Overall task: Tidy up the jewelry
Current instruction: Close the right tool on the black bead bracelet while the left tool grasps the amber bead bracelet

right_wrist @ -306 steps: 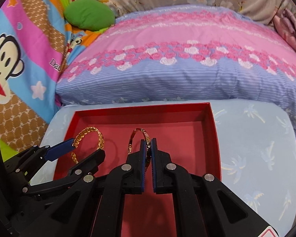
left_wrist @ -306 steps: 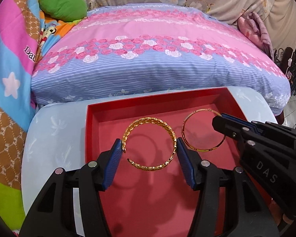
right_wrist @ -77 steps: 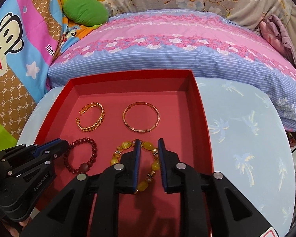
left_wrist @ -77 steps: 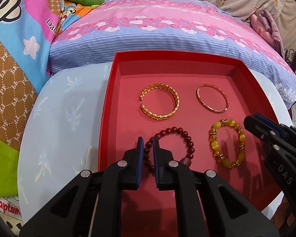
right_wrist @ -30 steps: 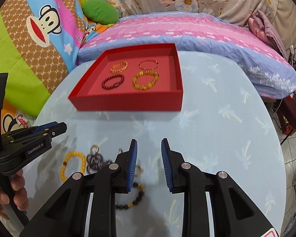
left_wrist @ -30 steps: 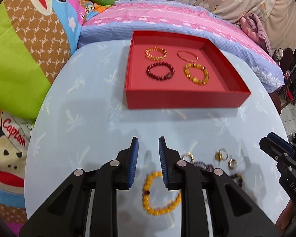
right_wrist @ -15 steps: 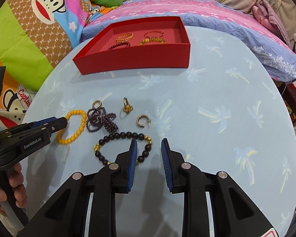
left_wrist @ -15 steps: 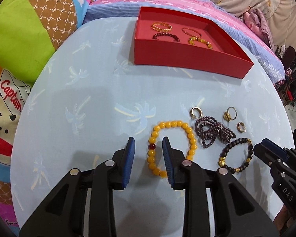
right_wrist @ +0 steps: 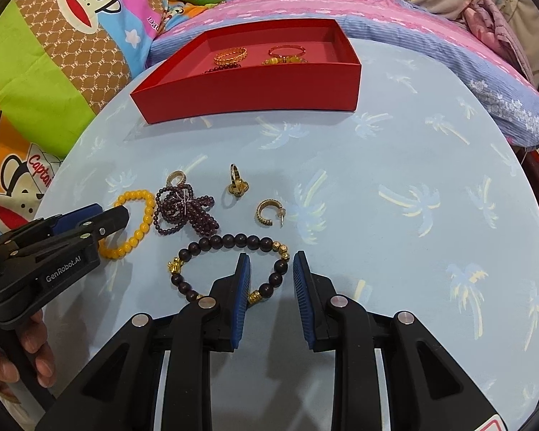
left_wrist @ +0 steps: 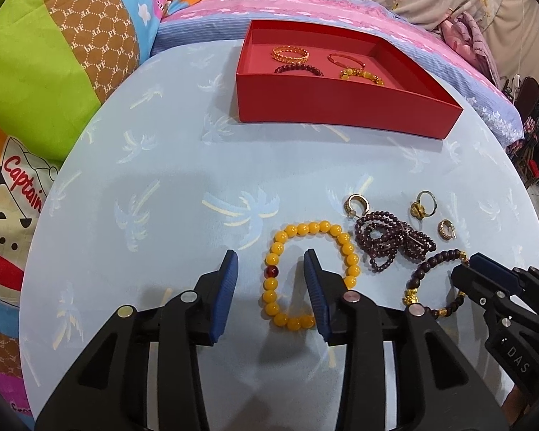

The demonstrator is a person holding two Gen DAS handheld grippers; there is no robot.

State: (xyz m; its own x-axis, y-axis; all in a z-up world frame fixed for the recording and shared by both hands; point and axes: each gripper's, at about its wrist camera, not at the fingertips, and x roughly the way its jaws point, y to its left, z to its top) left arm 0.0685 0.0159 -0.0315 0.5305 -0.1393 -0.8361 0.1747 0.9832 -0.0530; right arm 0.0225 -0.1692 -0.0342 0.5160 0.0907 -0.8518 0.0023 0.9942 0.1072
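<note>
My left gripper [left_wrist: 270, 269] is open, its fingers straddling the left side of a yellow bead bracelet [left_wrist: 311, 230] lying on the table. My right gripper [right_wrist: 271, 269] is open around the right side of a dark bead bracelet with gold beads [right_wrist: 230, 242]. A purple bead strand [left_wrist: 391, 237] lies between the two bracelets. A red tray [left_wrist: 341, 98] at the far side holds a gold cuff [left_wrist: 290, 52], a thin gold bangle [left_wrist: 345, 59], a dark red bead bracelet [left_wrist: 298, 69] and a yellow stone bracelet [left_wrist: 361, 74].
Small gold pieces lie near the strand: a hoop earring [right_wrist: 269, 212], a ring [right_wrist: 237, 181] and another hoop [right_wrist: 176, 179]. The round table [right_wrist: 413, 179] has a light blue palm-print cloth. A bed with pillows lies behind the tray.
Both grippers have moved down and forward onto the loose bracelets and opened wider. The left now straddles the yellow bracelet, the right the dark one.
</note>
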